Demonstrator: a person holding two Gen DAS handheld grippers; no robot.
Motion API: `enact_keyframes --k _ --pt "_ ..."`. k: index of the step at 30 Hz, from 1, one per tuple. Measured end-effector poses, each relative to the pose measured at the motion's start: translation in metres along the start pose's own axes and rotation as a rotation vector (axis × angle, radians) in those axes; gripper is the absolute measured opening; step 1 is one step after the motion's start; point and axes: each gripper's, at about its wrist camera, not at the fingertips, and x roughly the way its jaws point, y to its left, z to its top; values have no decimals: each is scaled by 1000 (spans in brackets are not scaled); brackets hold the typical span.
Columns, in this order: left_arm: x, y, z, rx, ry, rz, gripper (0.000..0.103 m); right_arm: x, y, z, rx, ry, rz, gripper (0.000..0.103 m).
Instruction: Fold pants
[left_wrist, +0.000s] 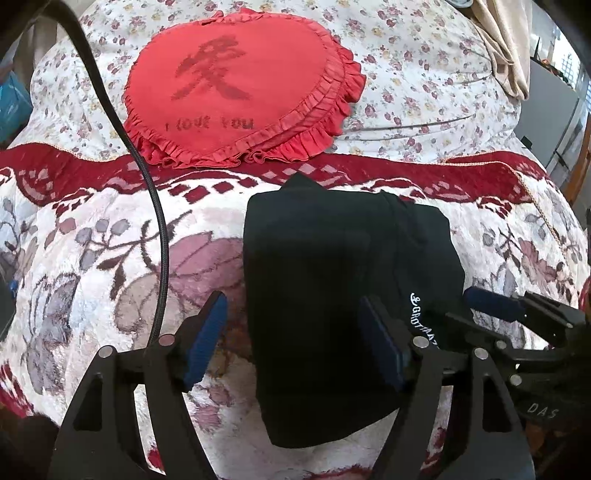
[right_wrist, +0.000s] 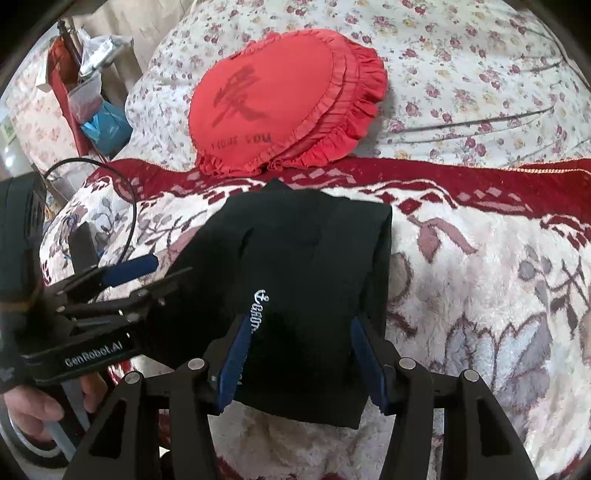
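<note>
Nearest to the left wrist camera are the left tongs (left_wrist: 295, 343), with blue pads standing apart. One pad is over the blanket at 9 o'clock, and the other lies over the black cloth. Nothing is clamped between them.

The right tongs (right_wrist: 301, 363) are also apart. Their two pads stand on either side of the near edge of the black pants (right_wrist: 295, 280), but whether they touch the cloth I cannot tell.

The pants are already a compact folded packet. It lies on the plush floral blanket (right_wrist: 480, 295) of the bed, in the middle of both views. White embroidered lettering (right_wrist: 258, 306) shows on top near the right tongs.

In my judgement the folding is almost finished, and what remains is to press or straighten the packet. To do this well, both tongs should come down flat on the near edge together. Then the layers will not slide, because the plush blanket is soft and can drag the cloth. The upper corner at 12 o'clock sticks out a little and may need to be tucked in.

At 12 o'clock, just beyond the packet, a red heart-shaped pillow (left_wrist: 243, 88) rests on a floral quilt (left_wrist: 424, 92), apart from the pants. A black cable (left_wrist: 155, 206) hangs at 10 o'clock in the left view, over the blanket. It could catch the left tongs if they swing to that side.
</note>
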Motion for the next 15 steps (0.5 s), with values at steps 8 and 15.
enact_keyframes --k 8,15 --pt "6 2 -1 -6 16 9 74 6 -9 -5 13 29 -13 54" --pt "8 4 -1 -15 20 10 74 1 -9 2 18 2 -21 54"
